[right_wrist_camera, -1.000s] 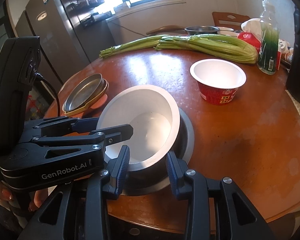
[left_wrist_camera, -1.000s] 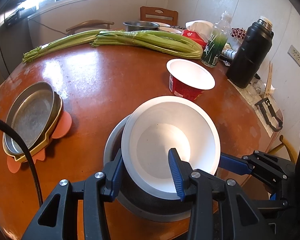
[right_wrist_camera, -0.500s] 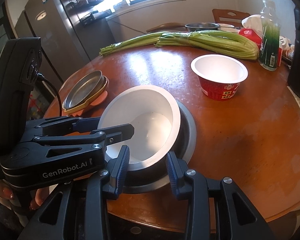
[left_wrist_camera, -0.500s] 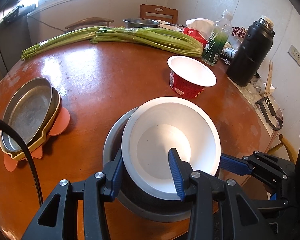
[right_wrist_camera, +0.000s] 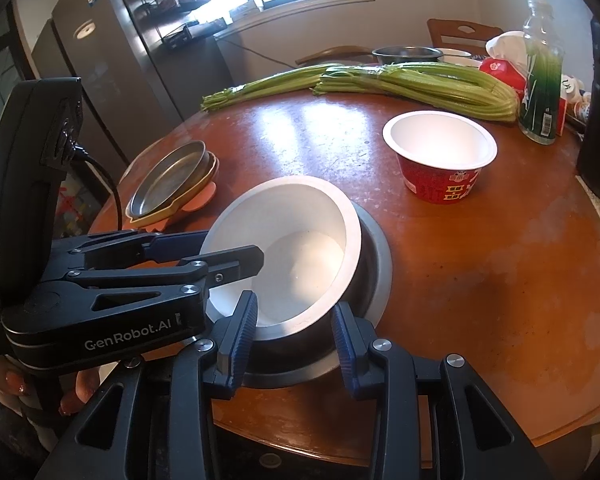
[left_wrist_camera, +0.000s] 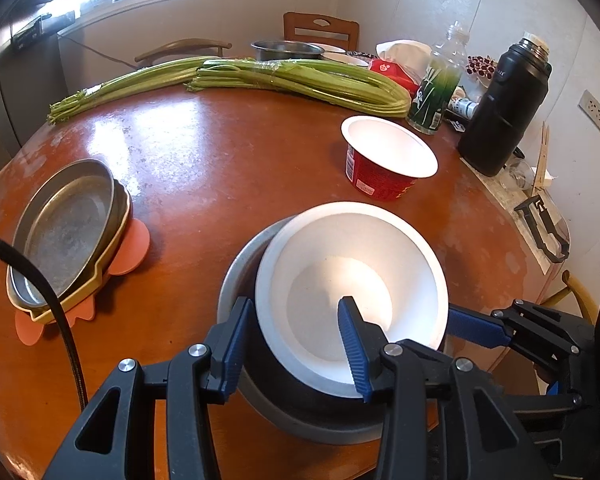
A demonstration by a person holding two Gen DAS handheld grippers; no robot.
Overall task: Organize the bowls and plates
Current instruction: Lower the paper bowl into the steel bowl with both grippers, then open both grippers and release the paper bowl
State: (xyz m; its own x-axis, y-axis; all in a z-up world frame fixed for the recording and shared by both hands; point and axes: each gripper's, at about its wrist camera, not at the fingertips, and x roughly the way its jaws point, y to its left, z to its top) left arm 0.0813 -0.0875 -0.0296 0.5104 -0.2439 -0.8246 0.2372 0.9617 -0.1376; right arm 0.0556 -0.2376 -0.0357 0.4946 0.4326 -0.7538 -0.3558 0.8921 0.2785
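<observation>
A white bowl (left_wrist_camera: 352, 264) (right_wrist_camera: 300, 248) sits tilted inside a wide grey metal bowl (left_wrist_camera: 240, 272) (right_wrist_camera: 380, 256) near the front of the round wooden table (left_wrist_camera: 220, 152). My left gripper (left_wrist_camera: 294, 344) holds the white bowl's near wall, one finger inside and one outside; its jaws are opening slightly. My right gripper (right_wrist_camera: 294, 328) is shut on the same bowl's rim from the other side. A stack of metal and yellow plates (left_wrist_camera: 64, 232) (right_wrist_camera: 168, 184) lies on an orange mat at the left. A red paper bowl (left_wrist_camera: 384, 168) (right_wrist_camera: 440, 160) stands upright behind.
Long celery bunches (left_wrist_camera: 280, 76) lie across the table's far side. A green bottle (left_wrist_camera: 436, 88), a black flask (left_wrist_camera: 500, 108), a red tissue pack and a steel pot (left_wrist_camera: 288, 48) crowd the far right. Chairs stand behind; a fridge (right_wrist_camera: 100, 80) is at the left.
</observation>
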